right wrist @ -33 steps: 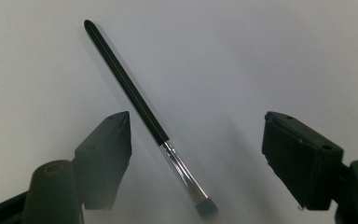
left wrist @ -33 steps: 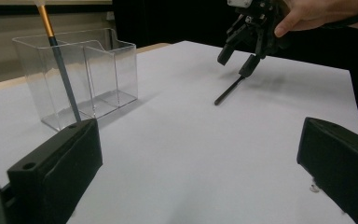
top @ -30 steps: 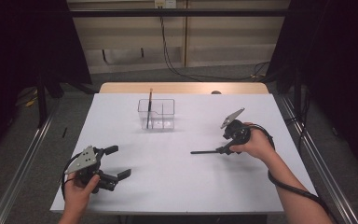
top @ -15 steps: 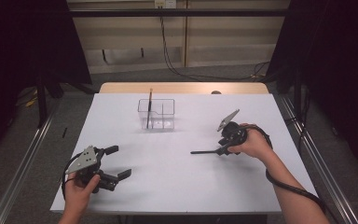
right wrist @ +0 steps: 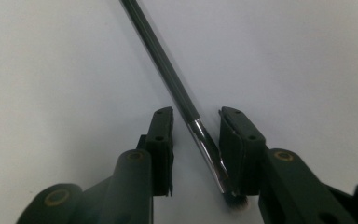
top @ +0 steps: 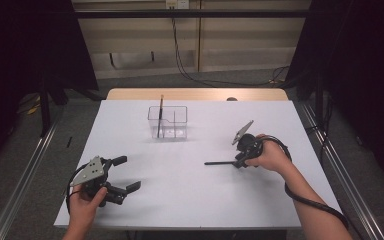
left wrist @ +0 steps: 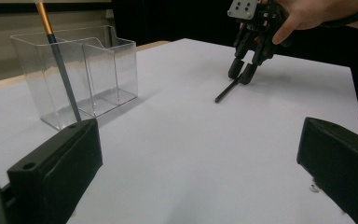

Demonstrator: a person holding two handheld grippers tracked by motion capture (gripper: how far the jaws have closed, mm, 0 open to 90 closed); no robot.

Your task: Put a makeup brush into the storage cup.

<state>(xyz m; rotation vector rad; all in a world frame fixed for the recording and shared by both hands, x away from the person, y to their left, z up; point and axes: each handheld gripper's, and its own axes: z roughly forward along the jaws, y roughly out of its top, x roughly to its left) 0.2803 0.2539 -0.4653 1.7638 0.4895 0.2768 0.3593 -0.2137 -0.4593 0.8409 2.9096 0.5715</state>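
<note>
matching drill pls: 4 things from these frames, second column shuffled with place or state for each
1 left gripper
2 right gripper
3 dark brush
4 clear organizer

a stands near the far edge of the table
b fingers wide apart, nothing between them
c lies flat on the white surface
d fingers have just been closing around a metal ferrule, a gap left on one side

Pairs: 1-b, 2-d, 3-c, 4-a

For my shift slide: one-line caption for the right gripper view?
Right gripper jaws closing around a dark brush lying on the white table, pads not yet pressing it.
</note>
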